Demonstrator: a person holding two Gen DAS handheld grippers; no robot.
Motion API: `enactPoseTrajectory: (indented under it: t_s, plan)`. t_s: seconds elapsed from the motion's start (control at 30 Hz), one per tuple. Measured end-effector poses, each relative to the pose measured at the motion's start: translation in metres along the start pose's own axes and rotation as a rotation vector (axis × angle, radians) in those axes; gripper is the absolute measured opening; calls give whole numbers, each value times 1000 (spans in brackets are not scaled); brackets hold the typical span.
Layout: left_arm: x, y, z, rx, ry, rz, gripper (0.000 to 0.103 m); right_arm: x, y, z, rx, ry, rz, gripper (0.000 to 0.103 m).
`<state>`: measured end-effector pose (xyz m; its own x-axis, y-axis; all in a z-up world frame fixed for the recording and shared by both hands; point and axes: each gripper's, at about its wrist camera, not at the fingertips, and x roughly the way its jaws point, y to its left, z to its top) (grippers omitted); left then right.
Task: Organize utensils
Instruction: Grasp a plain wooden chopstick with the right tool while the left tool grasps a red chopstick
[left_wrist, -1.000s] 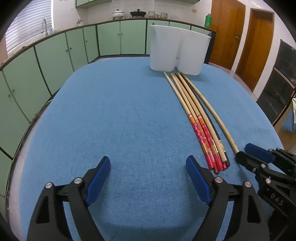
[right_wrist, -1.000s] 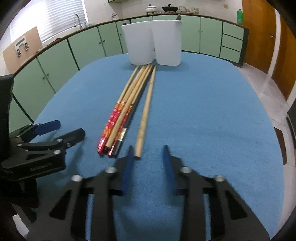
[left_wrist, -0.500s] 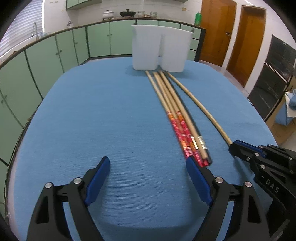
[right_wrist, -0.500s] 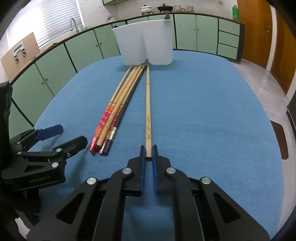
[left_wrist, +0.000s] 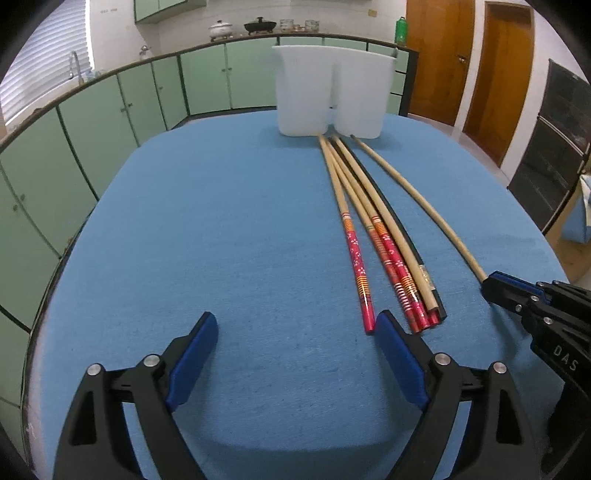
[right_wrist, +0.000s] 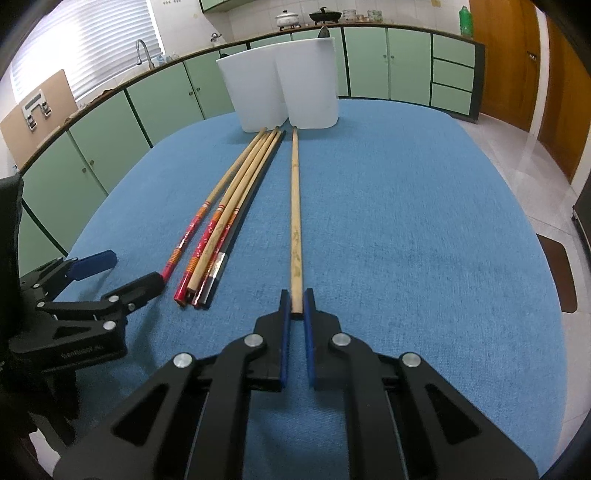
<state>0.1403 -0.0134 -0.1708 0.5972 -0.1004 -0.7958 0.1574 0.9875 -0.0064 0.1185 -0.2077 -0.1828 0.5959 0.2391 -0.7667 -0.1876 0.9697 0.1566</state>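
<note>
The blue cloth-covered table (left_wrist: 229, 236) filled most of both views, with green cabinets (left_wrist: 110, 122) curving behind it; at its far edge stood the white two-compartment holder (left_wrist: 330, 98), upright, its compartments side by side and touching. Your chopsticks all lay on the cloth with their far tips just in front of the holder; none were in it. The bundle of chopsticks (left_wrist: 388, 240) sat left of centre in the right wrist view: red-patterned ones, a plain bamboo one and a black one, packed together and touching; one red-patterned chopstick (left_wrist: 355, 258) had splayed a little apart on the left side of that bundle, its near end just beside the inner face of your left gripper's right finger; I could not tell if it touched.

The single bamboo chopstick (right_wrist: 295, 221) lay apart from the bundle, on its right, running straight toward the holder. Your right gripper (right_wrist: 296, 306) was clamped narrow on the near end of that chopstick; both blue pads pressed its sides; the far tip was near the holder's base; whether the stick had lifted off the cloth I could not tell. Your left gripper (left_wrist: 295, 325) hung wide apart over bare cloth, nothing between its blue pads (left_wrist: 192, 354); it had just spread a touch wider.
</note>
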Motion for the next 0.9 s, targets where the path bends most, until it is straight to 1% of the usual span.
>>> enactPoseTrajectory:
  t_s: [0.23,0.3,0.4,0.47,0.5,0.57,0.6,0.67,0.73,0.77,0.9]
  plan:
    - [1,-9,0,31,4,0,85,-1,-1,0,-5,1,9,8]
    - [1,-9,1,27,5,-4,83,0,0,0,-6,2,10,9]
    - [2,-8,2,25,-1,-10,72,1,2,0,-15,3,5,9]
    - [0,-10,3,32,-8,-22,57,2,2,1,-16,4,5,9]
    - [0,-12,2,39,-11,-30,54,2,1,1,-14,3,8,8]
    - [-2,-16,2,47,-16,-49,37,2,1,1,-10,2,9,7]
    - [-3,-17,2,49,-19,-54,33,2,0,1,-6,1,12,6]
    - [-4,-20,1,54,-21,-64,17,2,-1,0,-2,0,16,6]
    - [-3,-22,1,55,-22,-77,9,1,-1,0,-2,-2,17,6]
    - [-3,-22,1,54,-22,-80,7,1,-1,0,-2,-4,18,6]
    - [-8,-17,2,23,-26,-102,7,-5,-3,0,1,-23,21,6]
